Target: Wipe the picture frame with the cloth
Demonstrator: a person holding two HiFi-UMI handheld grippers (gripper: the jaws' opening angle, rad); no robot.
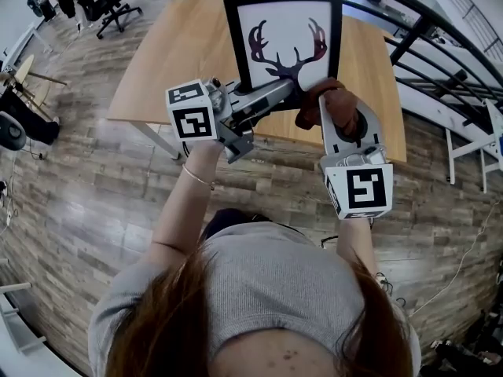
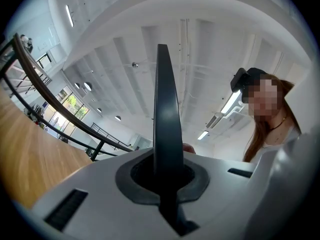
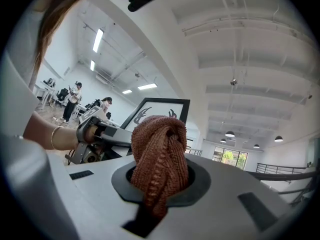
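A black picture frame [image 1: 283, 38] with a white mat and an antler print stands upright on the wooden table [image 1: 165, 61]. My left gripper [image 1: 287, 91] is shut on its lower left edge. In the left gripper view the frame's dark edge [image 2: 164, 109] rises edge-on from between the jaws. My right gripper [image 1: 336, 108] is shut on a bunched brown knitted cloth [image 1: 324, 104], which sits against the frame's lower right corner. In the right gripper view the cloth [image 3: 159, 154] fills the jaws, with the frame [image 3: 161, 109] just behind it and the left gripper [image 3: 95, 131] to its left.
The table's near edge lies just under both grippers. A black railing [image 1: 440, 38] runs behind and right of the table. An office chair [image 1: 110, 6] stands at the far left on the wood floor, and a white stand [image 1: 471, 148] at the right. People [image 3: 75, 99] stand far off.
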